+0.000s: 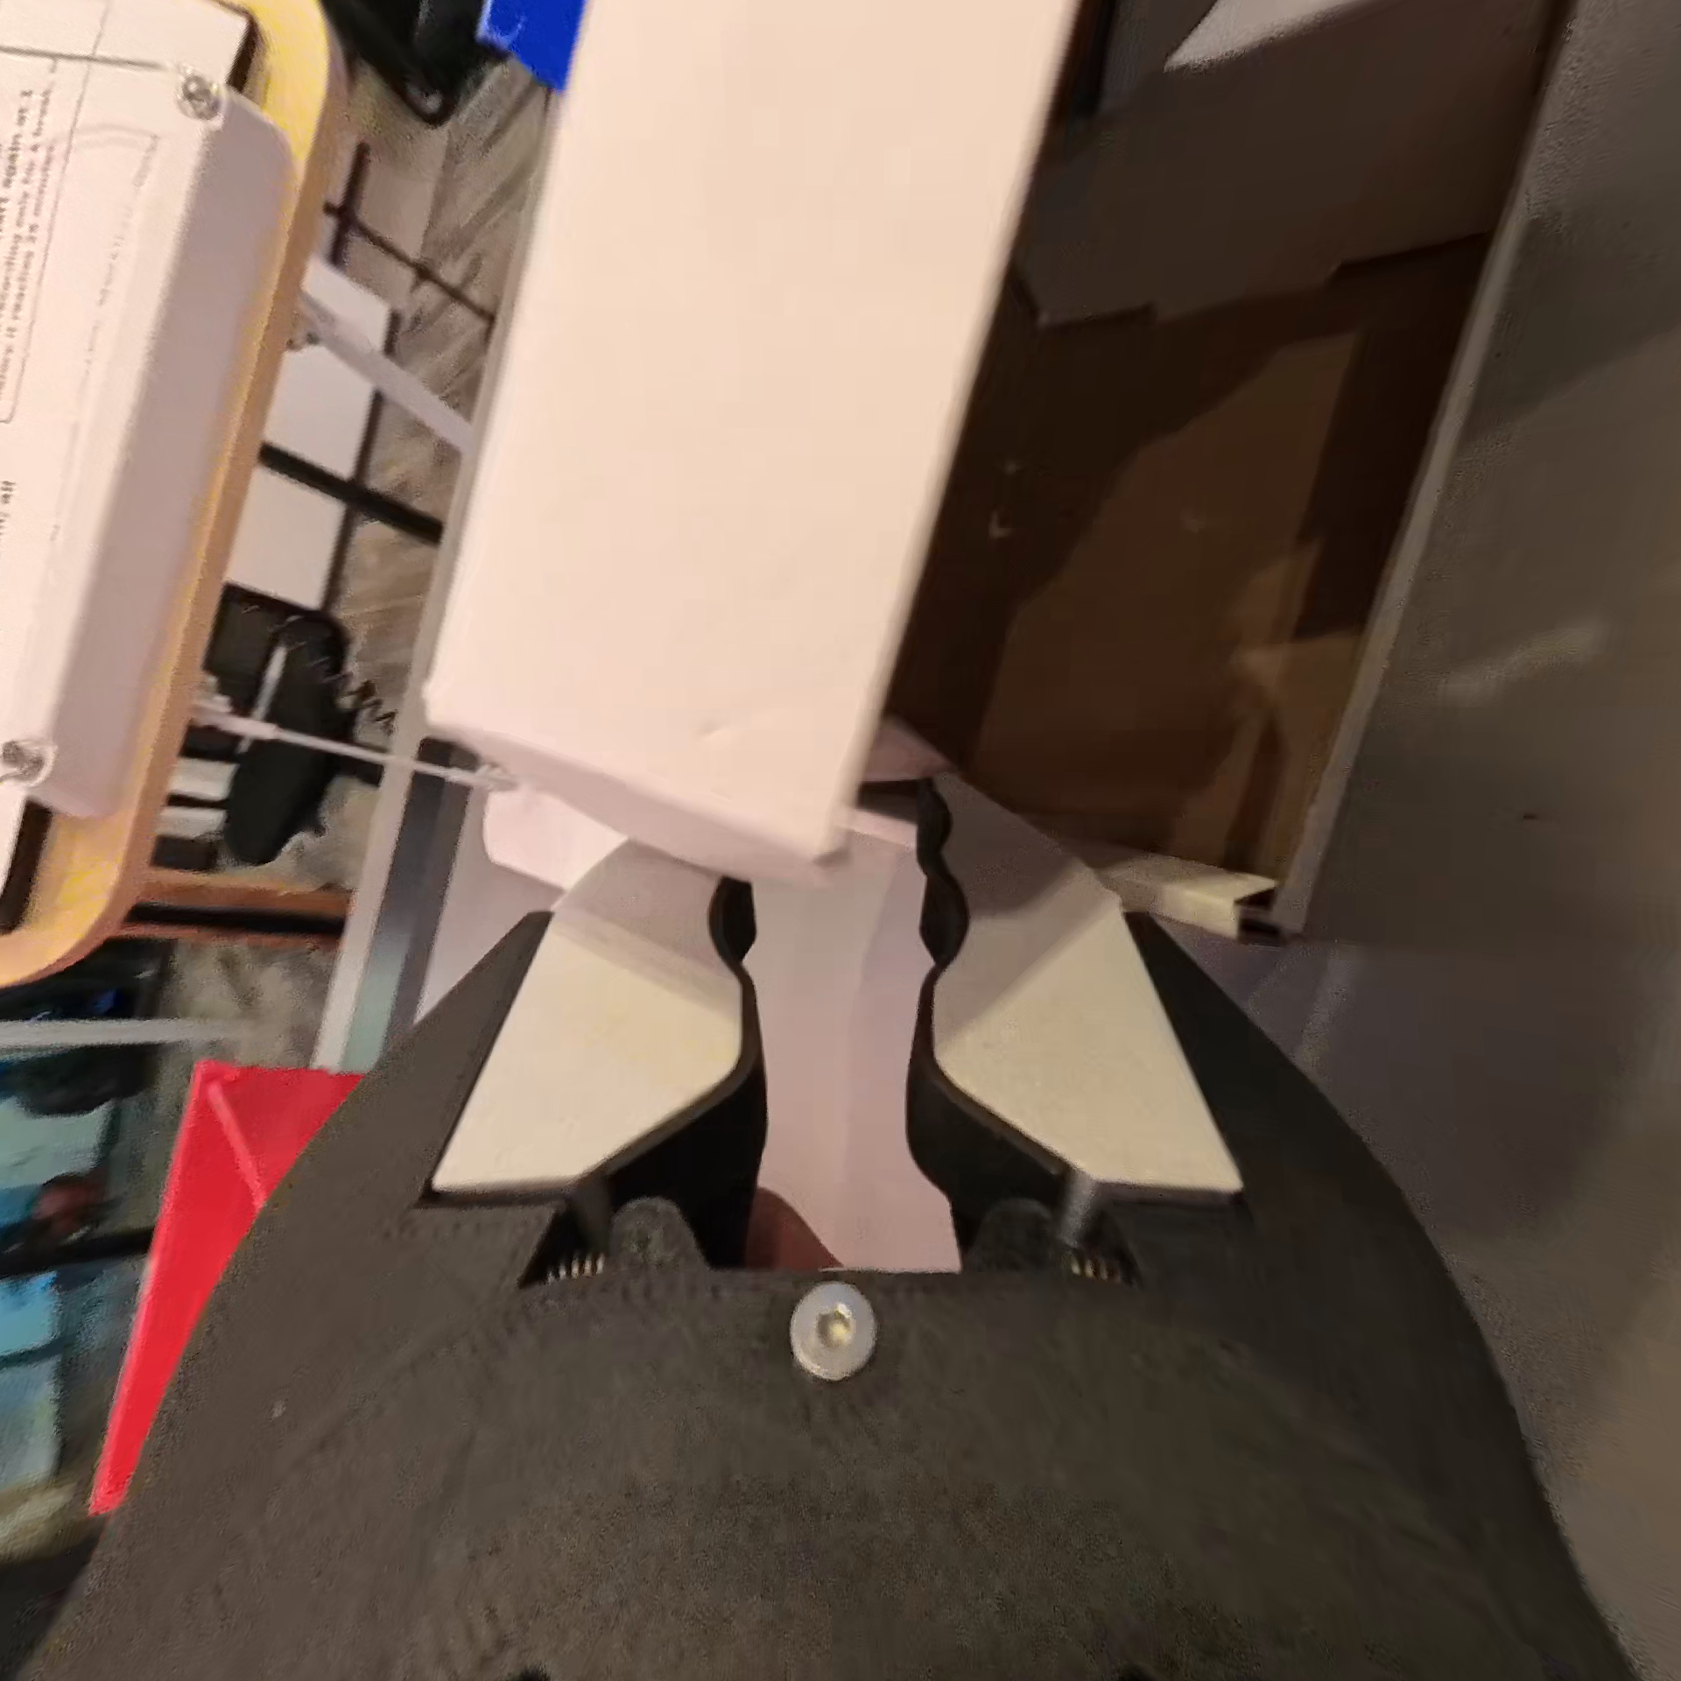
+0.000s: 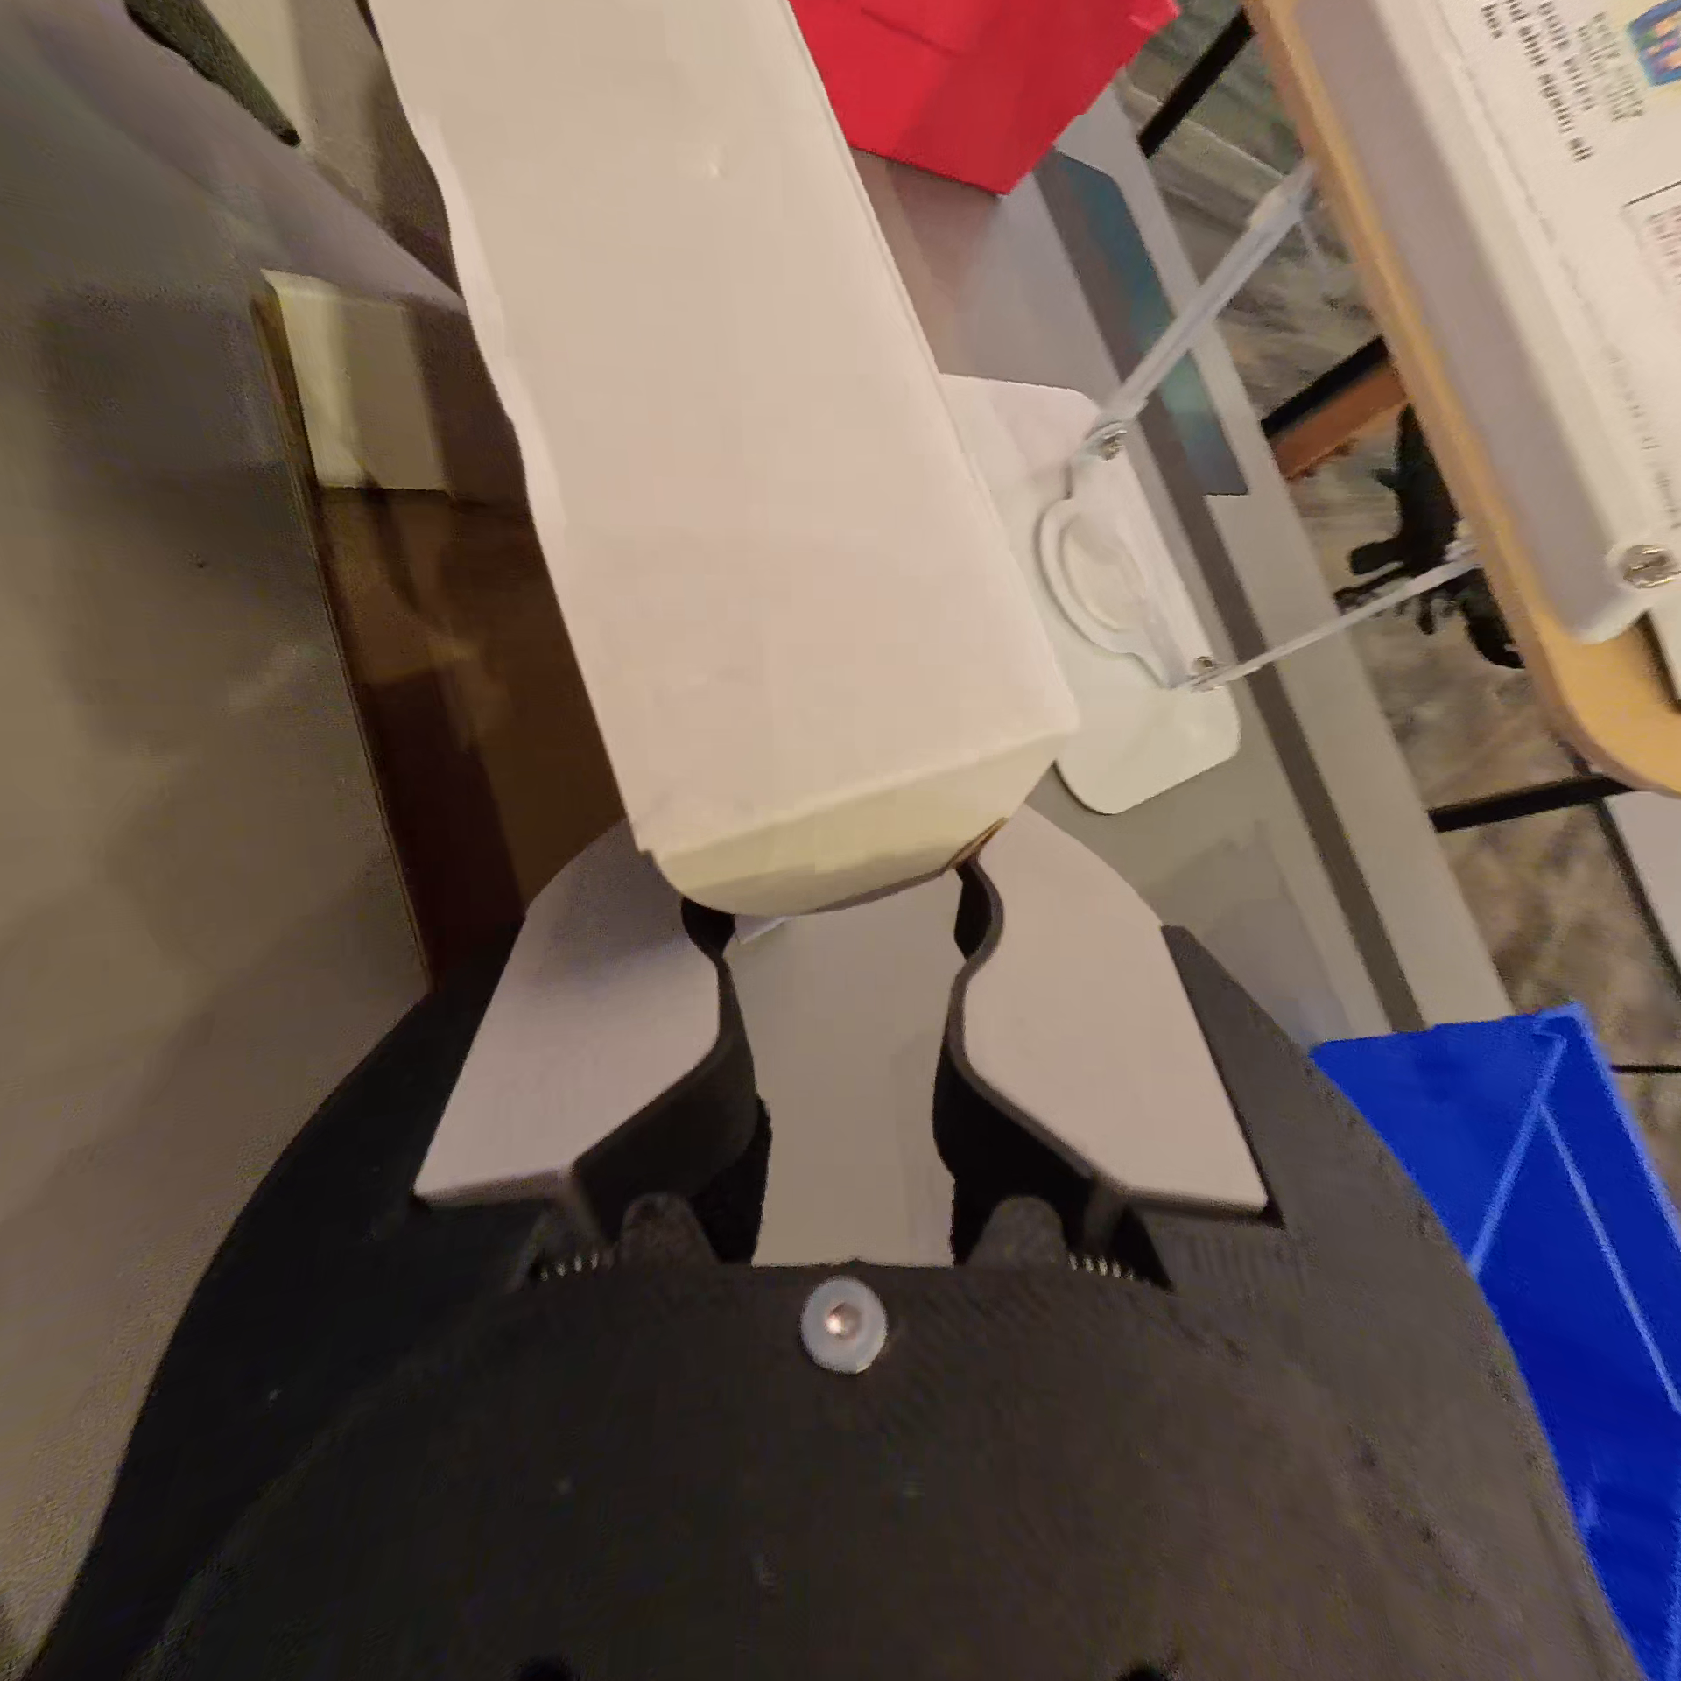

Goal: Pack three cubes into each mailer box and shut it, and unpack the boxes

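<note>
A white mailer box panel (image 1: 728, 437) stands tilted in front of my left gripper (image 1: 832, 864). Beside it is the brown inside of the box (image 1: 1164, 591). The left jaws stand partly apart with their tips at the panel's near end. A white flap (image 1: 837, 1046) shows in the gap between them. In the right wrist view the same white panel (image 2: 728, 473) ends over the tips of my right gripper (image 2: 837, 896). Its jaws are also partly apart, with only grey table in the gap. No cubes are in view.
A red bin (image 1: 218, 1228) (image 2: 955, 82) and a blue bin (image 2: 1546, 1273) stand on the grey table (image 2: 1092, 300). A wood-edged board with a printed sheet (image 1: 118, 455) (image 2: 1501, 318) rests on a white stand (image 2: 1137, 709) close to the box. Spacing between my two grippers at the tips: around 12 cm.
</note>
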A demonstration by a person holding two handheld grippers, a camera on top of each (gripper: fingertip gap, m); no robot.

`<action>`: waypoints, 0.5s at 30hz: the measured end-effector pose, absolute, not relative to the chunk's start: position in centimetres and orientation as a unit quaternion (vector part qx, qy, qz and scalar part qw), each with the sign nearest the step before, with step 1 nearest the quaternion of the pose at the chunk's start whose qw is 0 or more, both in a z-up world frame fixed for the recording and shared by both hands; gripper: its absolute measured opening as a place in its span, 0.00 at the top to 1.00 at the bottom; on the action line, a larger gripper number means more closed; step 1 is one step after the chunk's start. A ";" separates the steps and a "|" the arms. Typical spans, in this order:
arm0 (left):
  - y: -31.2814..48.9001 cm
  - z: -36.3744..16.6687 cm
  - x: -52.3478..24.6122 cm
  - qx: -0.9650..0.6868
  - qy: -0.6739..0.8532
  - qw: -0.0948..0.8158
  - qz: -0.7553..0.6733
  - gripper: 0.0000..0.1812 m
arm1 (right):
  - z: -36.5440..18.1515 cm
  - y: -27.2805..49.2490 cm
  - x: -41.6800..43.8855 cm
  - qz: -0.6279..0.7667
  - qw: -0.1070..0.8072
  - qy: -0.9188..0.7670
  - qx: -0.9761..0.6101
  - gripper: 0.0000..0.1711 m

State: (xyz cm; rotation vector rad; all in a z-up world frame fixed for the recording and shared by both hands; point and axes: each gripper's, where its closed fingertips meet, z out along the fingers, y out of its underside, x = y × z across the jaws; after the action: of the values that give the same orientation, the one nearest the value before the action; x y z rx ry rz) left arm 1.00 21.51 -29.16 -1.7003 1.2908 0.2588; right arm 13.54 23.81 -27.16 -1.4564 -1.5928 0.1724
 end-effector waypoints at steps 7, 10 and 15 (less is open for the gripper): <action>21.2 -28.7 0.1 -0.724 0.504 0.470 0.027 0.75 | -27.0 24.5 13.6 0.042 0.461 -0.663 -0.588 0.74; 20.7 -27.6 -0.5 -0.733 0.489 0.471 -0.039 0.69 | -27.1 24.4 13.8 0.036 0.458 -0.667 -0.586 0.78; 19.8 -25.8 -0.3 -0.719 0.493 0.482 -0.085 0.63 | -27.2 24.1 13.6 0.041 0.456 -0.666 -0.589 0.79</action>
State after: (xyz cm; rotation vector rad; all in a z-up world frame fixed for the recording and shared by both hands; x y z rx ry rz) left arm -0.27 19.81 -25.77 -1.7533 1.2018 -0.2063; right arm 13.64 24.12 -27.19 -1.4517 -1.6426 0.1003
